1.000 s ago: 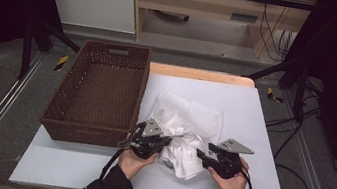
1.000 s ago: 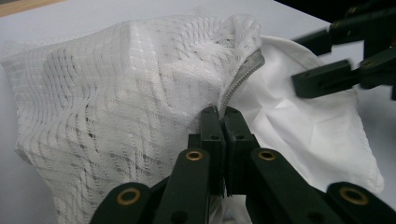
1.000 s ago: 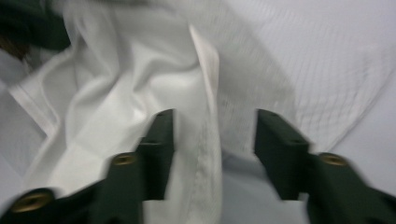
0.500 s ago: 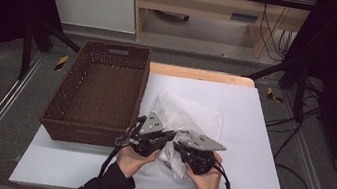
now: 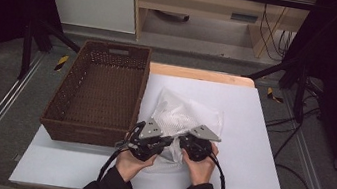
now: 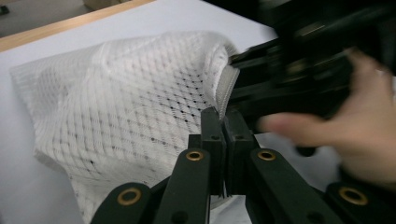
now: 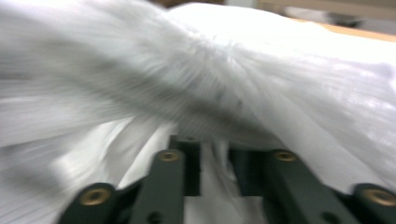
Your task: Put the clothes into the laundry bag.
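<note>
One mesh bag (image 5: 184, 119), one wicker basket (image 5: 98, 95)

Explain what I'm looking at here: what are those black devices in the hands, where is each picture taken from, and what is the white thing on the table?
A person sits at a table and holds a black hand-held gripper in each hand; each ends in two black jaws. The high view looks down from above: the left gripper and the right gripper meet over a white mesh fabric bag. It lies on the white table sheet, beside a brown woven rectangular basket.

The other two pictures come from cameras riding on the grippers, looking along their jaws. In the left gripper view the jaws are shut on an edge of the bag, with the other hand close by. The right gripper view is blurred; its jaws have just been opening, with white fabric between them, and whether they pinch it is unclear.
</note>
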Available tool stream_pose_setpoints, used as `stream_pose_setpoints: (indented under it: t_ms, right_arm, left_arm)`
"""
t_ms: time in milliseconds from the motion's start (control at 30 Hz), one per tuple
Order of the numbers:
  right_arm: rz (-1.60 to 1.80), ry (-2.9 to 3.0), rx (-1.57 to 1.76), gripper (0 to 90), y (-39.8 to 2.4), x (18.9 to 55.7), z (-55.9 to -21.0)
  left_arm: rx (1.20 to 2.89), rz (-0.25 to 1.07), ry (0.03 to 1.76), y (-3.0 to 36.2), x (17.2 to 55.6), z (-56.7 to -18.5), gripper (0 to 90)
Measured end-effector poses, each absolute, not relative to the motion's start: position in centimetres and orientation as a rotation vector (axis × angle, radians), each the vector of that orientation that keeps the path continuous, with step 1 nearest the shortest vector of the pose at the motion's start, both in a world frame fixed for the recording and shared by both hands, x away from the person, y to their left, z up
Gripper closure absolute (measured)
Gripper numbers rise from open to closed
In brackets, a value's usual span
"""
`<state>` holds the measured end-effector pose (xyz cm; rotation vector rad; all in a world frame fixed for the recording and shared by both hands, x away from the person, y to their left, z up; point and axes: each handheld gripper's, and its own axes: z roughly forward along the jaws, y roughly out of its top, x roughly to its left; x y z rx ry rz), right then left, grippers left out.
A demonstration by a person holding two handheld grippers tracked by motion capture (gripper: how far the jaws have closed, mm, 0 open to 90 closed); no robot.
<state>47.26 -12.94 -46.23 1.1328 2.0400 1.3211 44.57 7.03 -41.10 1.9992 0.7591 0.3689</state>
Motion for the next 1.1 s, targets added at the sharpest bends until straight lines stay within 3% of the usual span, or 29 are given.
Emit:
stream_pose_setpoints:
  t_ms: [133, 233, 367, 467, 600, 633, 700, 767, 1100]
  right_arm:
    - [1.363, 2.133, 1.032, 61.2, -15.1, 44.3, -44.7]
    - [1.372, 2.1, 1.025, 50.6, -17.1, 42.8, -44.1]
    - [1.365, 2.114, 1.123, 39.1, -18.5, 42.9, -44.8]
    - [1.297, 2.196, 1.15, 39.0, -17.6, 43.6, -46.7]
    - [1.199, 2.254, 1.167, 46.6, -16.1, 44.9, -48.6]
    - [1.202, 2.245, 1.168, 53.4, -15.9, 45.1, -48.8]
    - [1.217, 2.241, 1.173, 75.4, -15.7, 45.3, -48.7]
    - [1.225, 2.254, 1.185, 87.2, -15.6, 45.4, -48.8]
    - [1.392, 2.218, 1.032, 88.3, -12.3, 45.2, -45.7]
  left_arm:
    - [2.008, 0.36, 0.794, 7.2, 45.4, -42.3, 88.3]
    - [2.014, 0.344, 0.811, 7.1, 45.9, -43.3, 88.1]
    - [2.018, 0.337, 0.815, 6.9, 46.2, -43.9, 87.7]
    - [2.019, 0.34, 0.81, 6.8, 46.2, -44.0, 87.4]
    - [2.027, 0.341, 0.812, 6.7, 46.2, -44.2, 86.9]
    - [2.028, 0.34, 0.812, 6.7, 46.3, -44.2, 86.8]
    - [2.026, 0.337, 0.814, 6.6, 46.3, -44.2, 86.9]
    - [2.025, 0.336, 0.814, 6.6, 46.3, -44.2, 86.9]
    - [1.945, 0.329, 0.728, 6.7, 44.5, -40.6, 88.2]
